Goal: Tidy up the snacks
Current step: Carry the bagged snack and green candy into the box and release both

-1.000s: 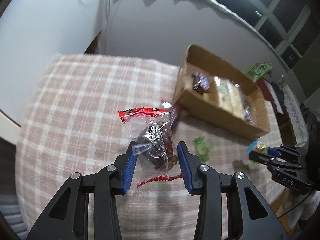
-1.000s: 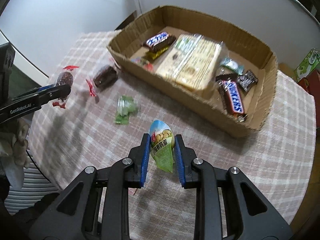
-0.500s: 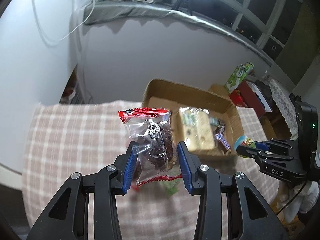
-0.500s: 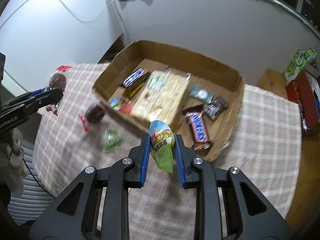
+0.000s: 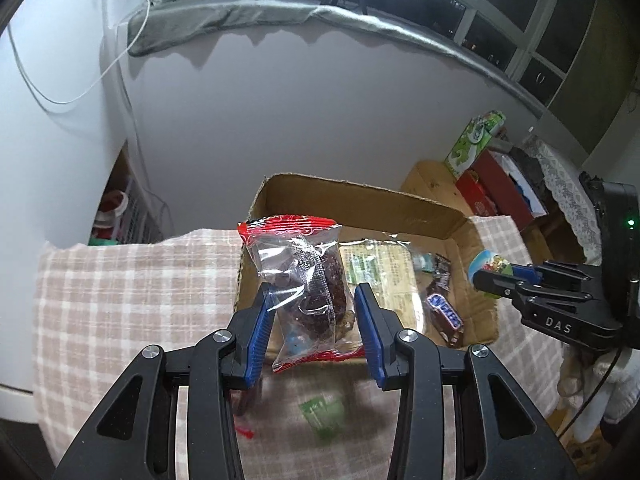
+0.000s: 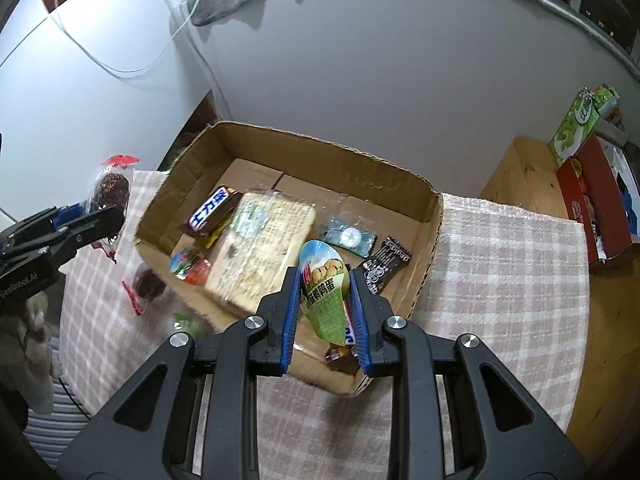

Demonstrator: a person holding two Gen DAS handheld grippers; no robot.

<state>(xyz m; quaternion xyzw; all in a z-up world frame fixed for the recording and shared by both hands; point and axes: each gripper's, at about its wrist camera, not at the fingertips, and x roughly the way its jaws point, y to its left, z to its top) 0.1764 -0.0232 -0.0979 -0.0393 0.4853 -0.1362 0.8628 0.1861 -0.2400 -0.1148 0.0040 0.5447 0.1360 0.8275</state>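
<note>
My left gripper (image 5: 310, 320) is shut on a clear packet with red ends holding a dark cake (image 5: 308, 280), held above the near edge of the cardboard box (image 5: 360, 196). My right gripper (image 6: 322, 300) is shut on a green quail-egg packet (image 6: 326, 292), held over the box's (image 6: 320, 152) near right part. The box holds a large cracker pack (image 6: 260, 248), Snickers bars (image 6: 212, 212) and small wrapped sweets (image 6: 386, 260). The left gripper with its packet also shows at the left of the right wrist view (image 6: 100, 216); the right gripper shows at the right of the left wrist view (image 5: 496, 276).
A checked cloth (image 6: 500, 280) covers the table. A second dark cake packet (image 6: 148, 280) and a green sweet (image 5: 324, 416) lie on the cloth by the box. A wooden stand with a red box (image 6: 596, 204) and a green carton (image 6: 580, 124) is to the right. A wall is behind.
Both grippers have risen and moved toward the box with their packets still held. The box now sits under and just ahead of both grippers.
</note>
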